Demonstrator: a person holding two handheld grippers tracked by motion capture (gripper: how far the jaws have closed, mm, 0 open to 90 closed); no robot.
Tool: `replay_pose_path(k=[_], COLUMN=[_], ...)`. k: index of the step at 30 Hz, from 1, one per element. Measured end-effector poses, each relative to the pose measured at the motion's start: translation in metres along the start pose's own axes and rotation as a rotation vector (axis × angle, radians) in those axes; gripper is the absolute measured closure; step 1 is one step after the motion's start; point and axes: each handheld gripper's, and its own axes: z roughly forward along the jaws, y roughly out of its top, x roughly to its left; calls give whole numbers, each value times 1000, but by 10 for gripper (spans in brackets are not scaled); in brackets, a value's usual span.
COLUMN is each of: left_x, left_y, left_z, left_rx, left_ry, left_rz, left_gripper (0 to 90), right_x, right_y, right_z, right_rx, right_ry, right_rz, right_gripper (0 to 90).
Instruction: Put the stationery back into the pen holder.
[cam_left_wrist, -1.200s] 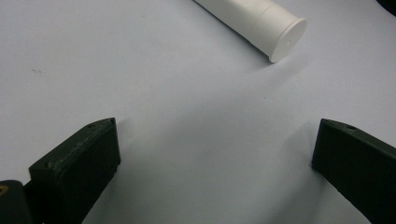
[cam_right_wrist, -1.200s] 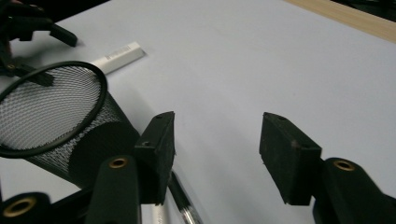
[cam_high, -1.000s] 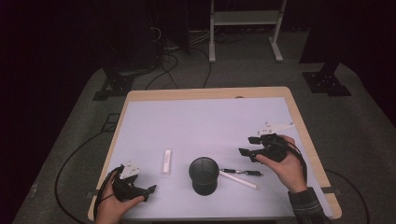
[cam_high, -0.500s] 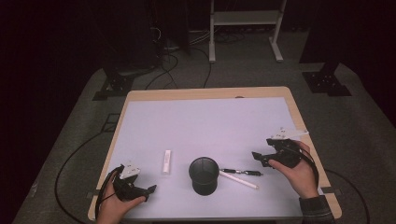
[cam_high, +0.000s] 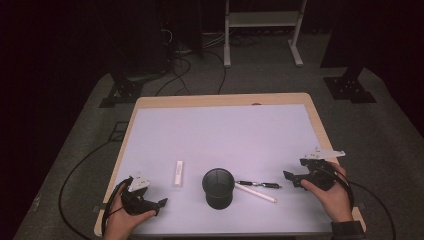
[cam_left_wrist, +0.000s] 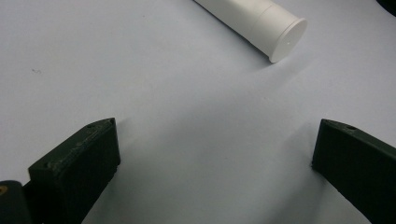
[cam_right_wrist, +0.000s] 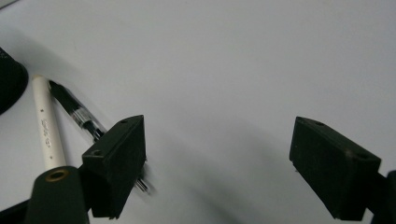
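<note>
Lining up, high view: right gripper (cam_high: 291, 179) sits just right of the black pen (cam_high: 258, 184), low over the table (cam_high: 220, 100). I'd call this the approach to a pick-up.
Right jaws, high view: wide apart, they have just been opening, and there's nothing between them.
Pens, high view: the black pen lies flat just right of the cup (cam_high: 218, 187). The white pen (cam_high: 255, 192) lies beside it, angled toward the near edge, their cup-side ends close together.
Left gripper, high view: left gripper (cam_high: 159, 206) rests at the near left corner, well apart from the pens, jaws spread and empty.
Tube, high view: a white tube (cam_high: 178, 173) lies left of the cup.
Left gripper view: jaws stand wide over bare table. The tube's flat capped end (cam_left_wrist: 254, 21) is ahead of them, not touched.
Right gripper view: jaws gape with bare table in the gap. The black pen (cam_right_wrist: 74, 112) runs past the left-hand jaw, outside the gap, with the white pen (cam_right_wrist: 46, 128) just beyond it.
How to do it well: shift sideways so the black pen alone sits mid-gap and across the pads. Grip its free end, clear of the white pen, then close.
Risk: a skewed approach could nudge both pens or roll them.
Black pen's look: slim, dark, with a clear section by its grip.
</note>
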Motion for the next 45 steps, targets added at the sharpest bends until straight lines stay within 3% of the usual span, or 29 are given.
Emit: replay_pose_path(k=[17,21,24,33,45], left_x=[0,0,1,-2,-3], left_y=[0,1,2,10,26], left_z=[-1,-5,-8,-16,-20], left_rx=[0,-7,-18,-29,-34], left_ry=[6,15,30,33,46], left_rz=[-4,-15,-13,-9,-17], left_gripper=[8,96,127,203,308], right_x=[-13,-14,-14,-12,-12], right_y=[-44,-50,-53,-59,-60], right_z=[-1,-1,0,0,1], right_rx=[55,43,57,14,13], right_ry=[-70,-90,-92,-104,-104], right_rz=[35,39,34,23,23], right_gripper=[179,176,165,153,153])
